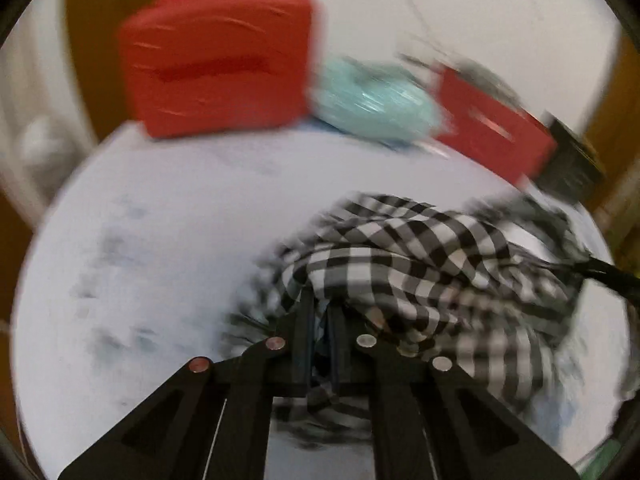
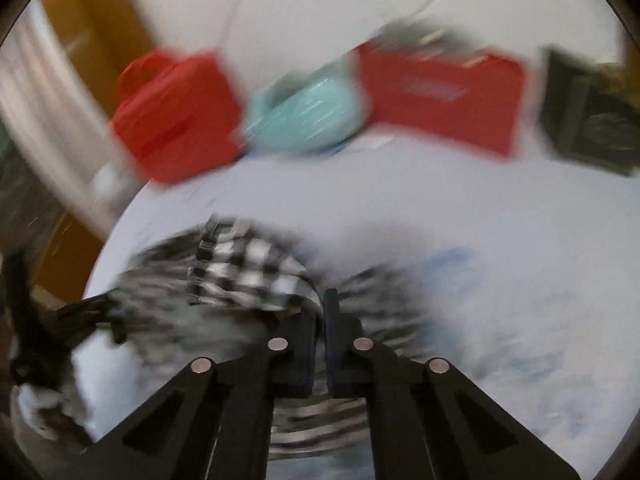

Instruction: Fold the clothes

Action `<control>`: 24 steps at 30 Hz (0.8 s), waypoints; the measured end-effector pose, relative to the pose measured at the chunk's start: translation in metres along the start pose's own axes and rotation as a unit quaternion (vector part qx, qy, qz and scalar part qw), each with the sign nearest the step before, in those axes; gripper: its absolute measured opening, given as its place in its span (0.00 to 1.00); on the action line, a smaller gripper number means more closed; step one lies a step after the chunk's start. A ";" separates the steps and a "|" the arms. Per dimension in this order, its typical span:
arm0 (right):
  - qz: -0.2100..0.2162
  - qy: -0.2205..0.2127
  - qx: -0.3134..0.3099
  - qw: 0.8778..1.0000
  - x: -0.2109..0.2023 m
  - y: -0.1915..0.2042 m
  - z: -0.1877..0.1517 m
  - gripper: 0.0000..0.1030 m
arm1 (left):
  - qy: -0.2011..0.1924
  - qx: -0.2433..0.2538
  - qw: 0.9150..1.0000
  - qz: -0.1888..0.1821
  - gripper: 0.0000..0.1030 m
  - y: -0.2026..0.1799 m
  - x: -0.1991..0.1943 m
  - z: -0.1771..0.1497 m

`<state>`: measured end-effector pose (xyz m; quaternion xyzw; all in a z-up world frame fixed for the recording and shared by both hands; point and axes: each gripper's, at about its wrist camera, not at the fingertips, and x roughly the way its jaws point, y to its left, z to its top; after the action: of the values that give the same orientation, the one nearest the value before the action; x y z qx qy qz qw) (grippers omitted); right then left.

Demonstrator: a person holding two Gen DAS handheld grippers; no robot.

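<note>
Both grippers pinched on the checked garment, bunched on the white table.

Left gripper narrowed on a fold; right gripper likewise. Risk of cloth slipping out through uneven pulling. Left view alone sharp on the checks; right view alone showing the dark box whole.

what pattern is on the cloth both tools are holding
Black-and-white check on the cloth, clearest in the left wrist view.
</note>
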<state>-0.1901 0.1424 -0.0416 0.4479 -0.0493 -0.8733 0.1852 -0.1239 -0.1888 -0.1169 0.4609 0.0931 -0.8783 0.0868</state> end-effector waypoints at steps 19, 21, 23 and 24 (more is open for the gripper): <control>-0.048 0.028 0.034 0.998 -0.021 -0.057 -0.028 0.75 | 0.002 -0.006 1.000 -0.031 0.60 0.020 -0.014 0.005; -0.044 0.045 0.021 0.998 -0.015 -0.049 -0.040 0.78 | 0.015 0.006 0.999 -0.050 0.60 0.007 -0.010 -0.002; -0.040 0.057 0.017 0.997 -0.011 -0.046 -0.051 0.78 | 0.026 0.029 0.997 -0.068 0.60 -0.011 -0.008 -0.012; -0.038 0.061 0.019 0.997 -0.011 -0.045 -0.056 0.78 | 0.030 0.044 0.996 -0.077 0.60 -0.020 -0.008 -0.017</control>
<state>-0.1523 0.1925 -0.0780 0.5054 -0.0371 -0.8496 0.1460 -0.1108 -0.1644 -0.1184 0.4816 0.0923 -0.8715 -0.0046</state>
